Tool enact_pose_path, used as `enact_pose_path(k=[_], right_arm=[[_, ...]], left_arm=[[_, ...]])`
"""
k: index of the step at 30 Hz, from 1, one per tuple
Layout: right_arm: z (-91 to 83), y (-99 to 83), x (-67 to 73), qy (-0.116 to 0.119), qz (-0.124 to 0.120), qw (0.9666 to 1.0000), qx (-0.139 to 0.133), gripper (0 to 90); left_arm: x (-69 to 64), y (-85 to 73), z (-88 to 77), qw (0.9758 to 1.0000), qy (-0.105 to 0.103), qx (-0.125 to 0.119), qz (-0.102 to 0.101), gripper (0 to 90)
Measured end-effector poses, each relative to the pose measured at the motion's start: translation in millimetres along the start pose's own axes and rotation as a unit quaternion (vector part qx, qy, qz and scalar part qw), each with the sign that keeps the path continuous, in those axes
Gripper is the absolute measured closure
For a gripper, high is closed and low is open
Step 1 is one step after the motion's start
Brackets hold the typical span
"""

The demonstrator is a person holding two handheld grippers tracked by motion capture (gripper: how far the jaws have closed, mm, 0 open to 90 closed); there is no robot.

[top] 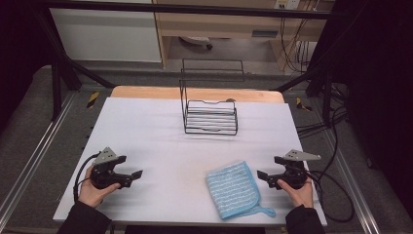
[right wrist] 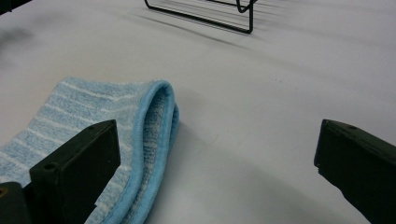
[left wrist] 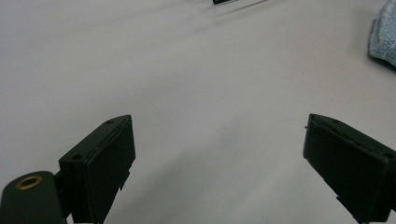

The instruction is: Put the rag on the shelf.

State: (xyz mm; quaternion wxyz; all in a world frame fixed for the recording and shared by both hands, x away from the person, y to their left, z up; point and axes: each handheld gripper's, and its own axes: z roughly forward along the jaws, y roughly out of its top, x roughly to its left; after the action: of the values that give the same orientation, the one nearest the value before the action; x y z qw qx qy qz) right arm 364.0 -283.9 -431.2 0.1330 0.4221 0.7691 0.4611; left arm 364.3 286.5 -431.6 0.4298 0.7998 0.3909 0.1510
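Observation:
A folded light-blue striped towel [top: 233, 189] lies on the white table near its front edge, right of centre, a hanging loop at its near corner. My right gripper [top: 265, 174] rests just to the right of the towel, open, with nothing between its jaws. In the right gripper view [right wrist: 217, 158] the towel's folded edge [right wrist: 149, 140] lies beside the left jaw. My left gripper [top: 134, 174] sits at the front left, open over bare table [left wrist: 219, 154]. A corner of the towel [left wrist: 384, 35] shows at the far right of the left gripper view.
A black wire rack [top: 211, 109] stands upright at the back centre of the table [top: 146, 131]; its base [right wrist: 205, 14] shows in the right gripper view. Black frame bars and cables run along both sides. Cables trail from each gripper off the table edges.

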Motion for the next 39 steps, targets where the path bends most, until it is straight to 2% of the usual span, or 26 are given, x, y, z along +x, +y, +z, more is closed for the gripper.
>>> enact_pose_path(k=[14,25,31,39], right_arm=[[1.6,-0.7,1.0,-0.006,-0.002,1.0000,0.005,1.3],[4.1,-0.8,2.5,-0.007,-0.005,0.9999,0.009,1.2],[4.4,-1.1,2.8,-0.009,-0.006,0.9999,0.010,1.2],[4.3,-1.1,3.0,-0.010,-0.006,0.9999,0.009,1.2]], left_arm=[[-10.4,2.1,9.6,0.9998,-0.006,0.017,0.000,9.6],[-25.9,10.3,19.0,0.9998,-0.009,0.015,-0.006,9.7],[-36.6,16.7,26.3,0.9998,-0.014,0.018,0.000,10.0],[-56.8,30.6,38.8,0.9990,-0.028,0.029,0.021,10.6]])
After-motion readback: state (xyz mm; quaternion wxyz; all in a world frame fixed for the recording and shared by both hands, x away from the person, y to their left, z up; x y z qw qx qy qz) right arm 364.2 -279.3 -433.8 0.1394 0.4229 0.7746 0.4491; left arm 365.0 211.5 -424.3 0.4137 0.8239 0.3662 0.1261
